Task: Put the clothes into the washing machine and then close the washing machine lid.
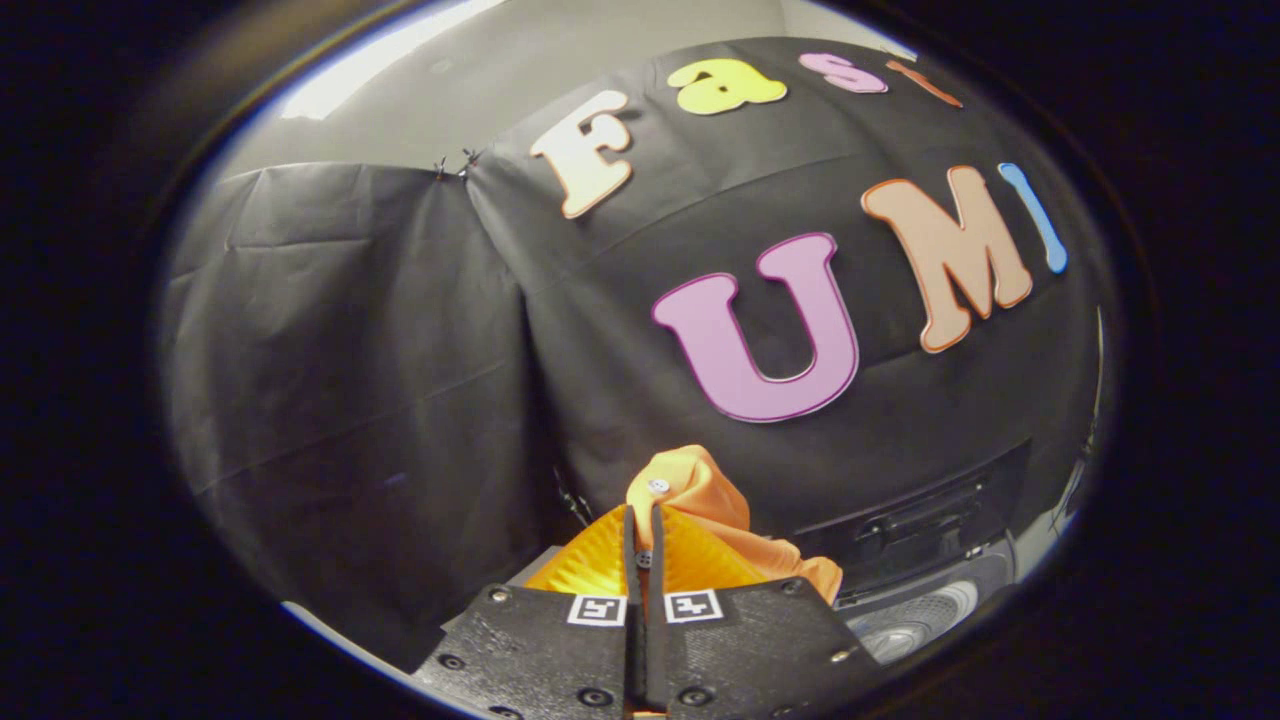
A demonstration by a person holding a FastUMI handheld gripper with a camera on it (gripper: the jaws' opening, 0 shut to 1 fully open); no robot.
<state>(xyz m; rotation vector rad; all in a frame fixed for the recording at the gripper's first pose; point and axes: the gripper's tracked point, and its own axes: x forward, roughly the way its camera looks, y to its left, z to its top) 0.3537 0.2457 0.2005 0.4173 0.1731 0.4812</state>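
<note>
Orange garment [700, 500] pinched, held up off the washing machine [920, 610].
My fingers [644, 545] clamp a thin fold; I judge it may slip out, or trailing cloth snag the drum rim below right.

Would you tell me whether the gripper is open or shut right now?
Shut on the orange garment: the gripper has both fingers pressed together with cloth bunched between them.
</note>
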